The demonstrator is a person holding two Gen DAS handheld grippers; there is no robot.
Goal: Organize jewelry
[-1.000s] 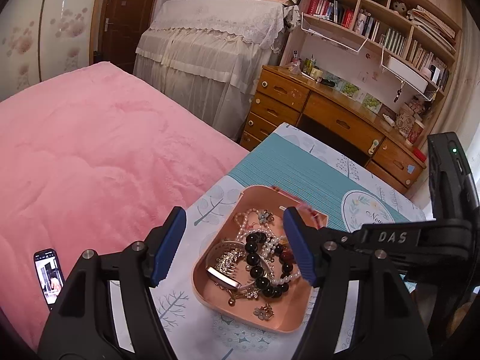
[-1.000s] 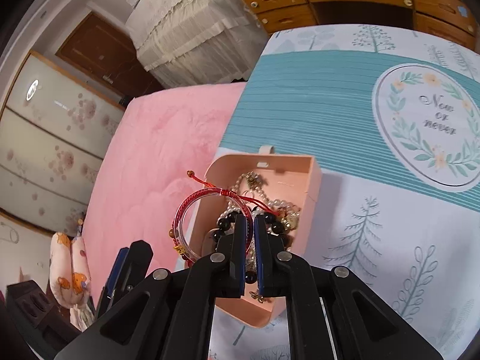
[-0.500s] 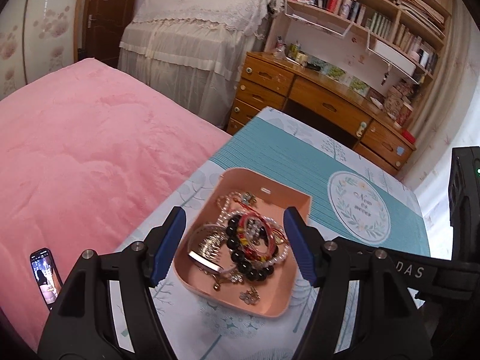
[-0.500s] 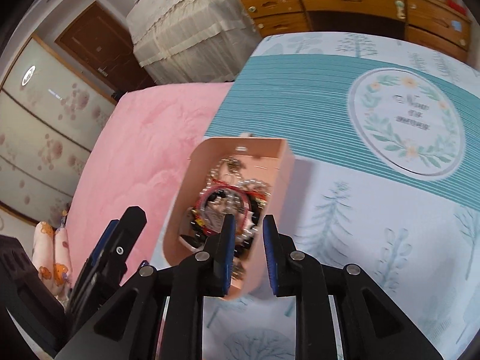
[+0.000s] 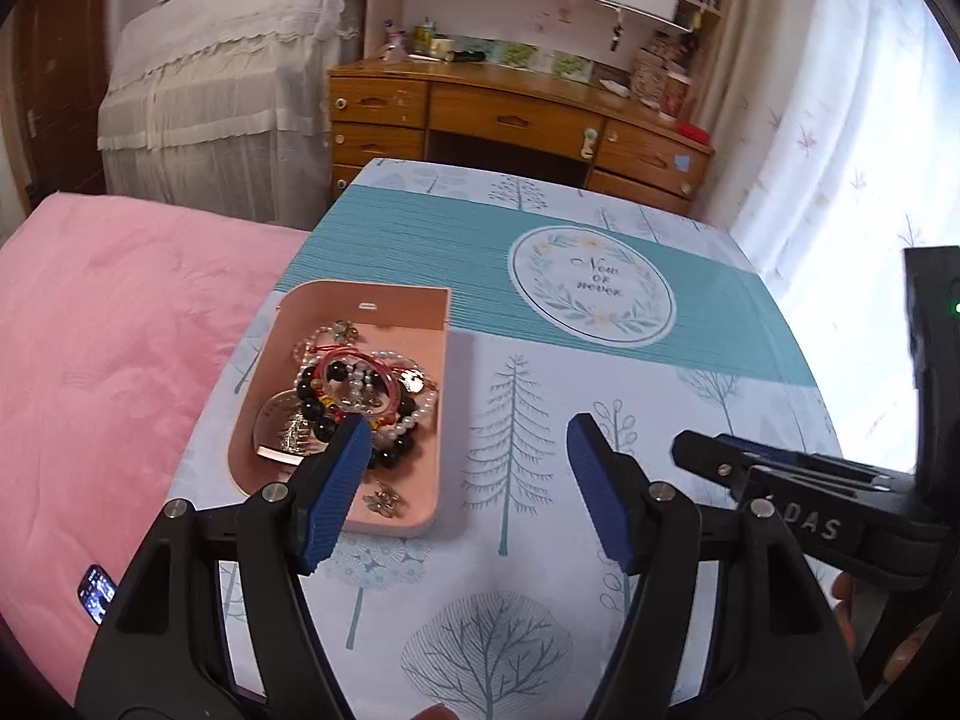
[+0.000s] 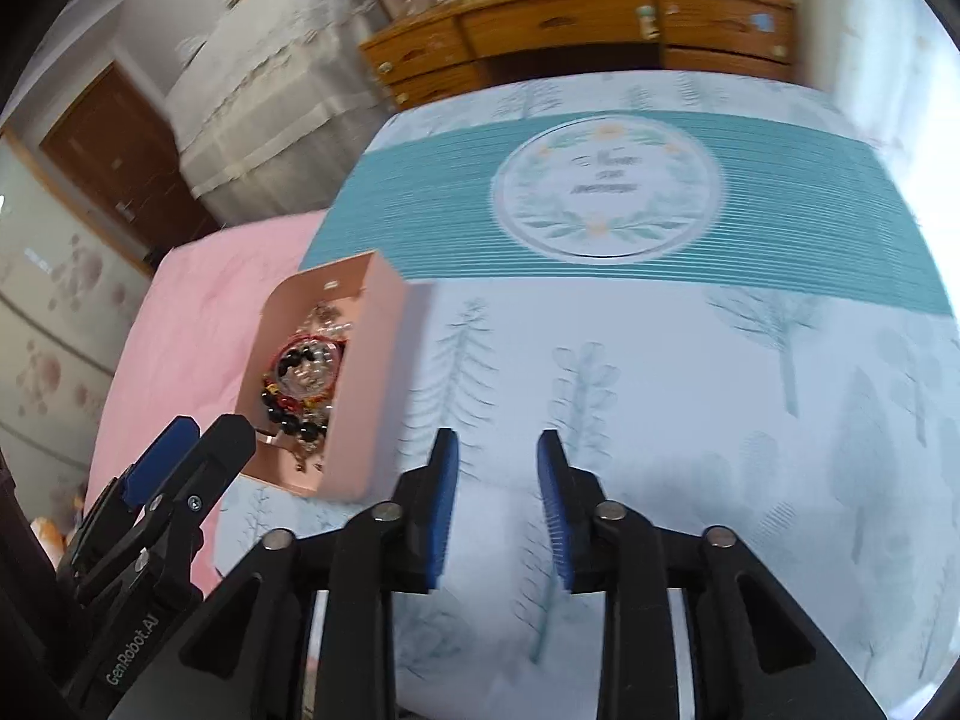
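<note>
A pink tray (image 5: 432, 420) (image 6: 366, 396) lies at the left edge of the patterned tablecloth, heaped with jewelry: a red cord bracelet (image 5: 360, 369) (image 6: 282, 354) on top, black beads (image 5: 312, 405), white pearls and gold pieces. My left gripper (image 5: 465, 438) stands open just right of the tray with nothing between its fingers; its left pad overlaps the tray's near corner in view. My right gripper (image 6: 497, 450) hovers over bare cloth right of the tray, its jaws opening and empty. It also shows at the right of the left wrist view (image 5: 720, 456).
A pink blanket (image 5: 108, 360) covers the bed left of the table, with a phone (image 5: 96, 594) lying on it. A wooden desk (image 5: 516, 114) with drawers stands beyond the table, a lace-covered cabinet (image 5: 222, 96) to its left, curtains at the right.
The right gripper let go of the red bracelet, which now lies on the pile in the tray, and drew away to the right while opening. The left gripper also shifted right off the tray.
</note>
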